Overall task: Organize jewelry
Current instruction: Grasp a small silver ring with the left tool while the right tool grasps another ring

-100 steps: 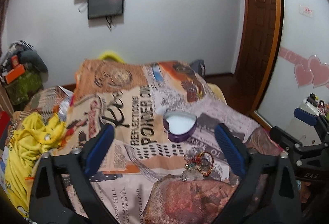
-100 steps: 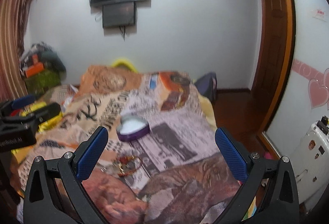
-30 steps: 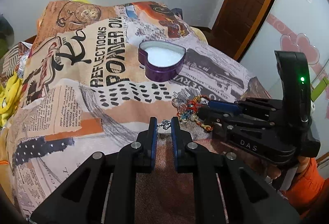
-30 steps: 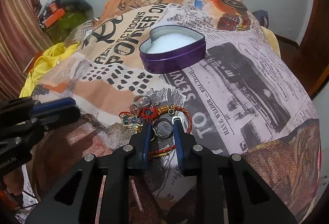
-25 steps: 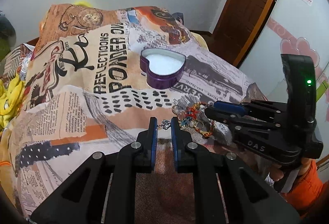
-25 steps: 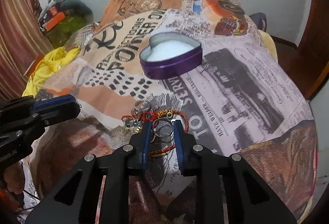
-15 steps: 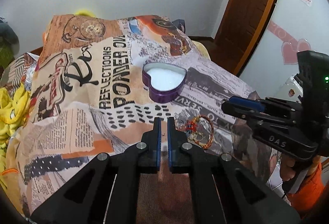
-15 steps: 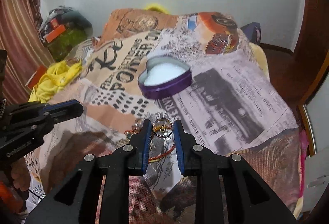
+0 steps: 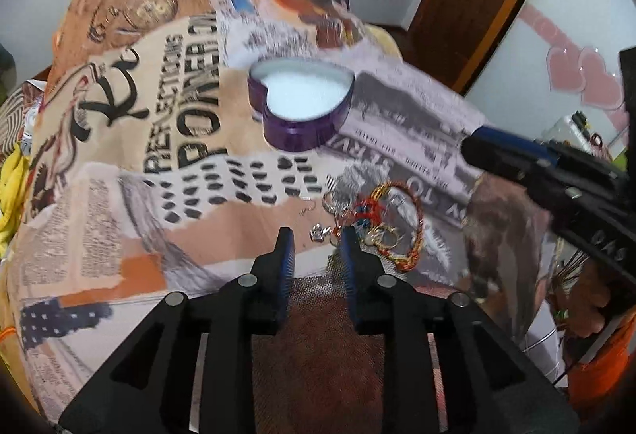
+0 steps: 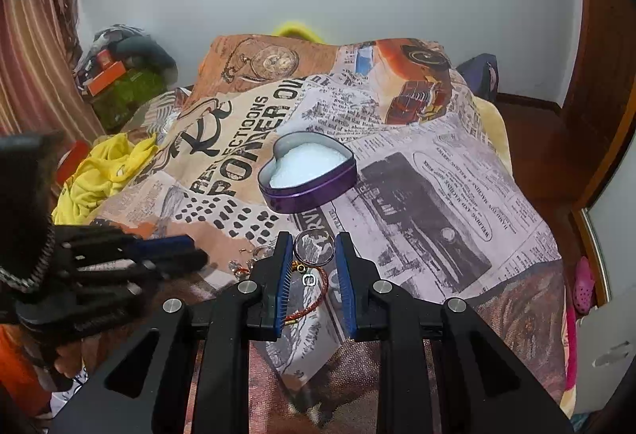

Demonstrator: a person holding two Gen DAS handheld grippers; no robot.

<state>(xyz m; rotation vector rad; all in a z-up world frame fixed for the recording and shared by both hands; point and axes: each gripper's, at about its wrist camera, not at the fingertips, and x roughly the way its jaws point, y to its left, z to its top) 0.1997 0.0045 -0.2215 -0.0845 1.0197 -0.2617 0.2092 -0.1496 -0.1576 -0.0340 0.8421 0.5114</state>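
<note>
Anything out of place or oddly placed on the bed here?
Yes: a tangled jewelry pile lies loose on the printed bedspread outside the empty purple heart-shaped tin. The right gripper pinches one silver ring.

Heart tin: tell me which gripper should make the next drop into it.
Right, probably. The right gripper is shut on a ring, raised off the blanket, with the heart tin open just ahead. The left gripper has just been opening and holds nothing; a small charm lies on the blanket between its fingers.

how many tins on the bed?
1. The heart-shaped purple tin, open, sits mid-blanket, beyond the jewelry pile. Nothing seems to hide another.
</note>
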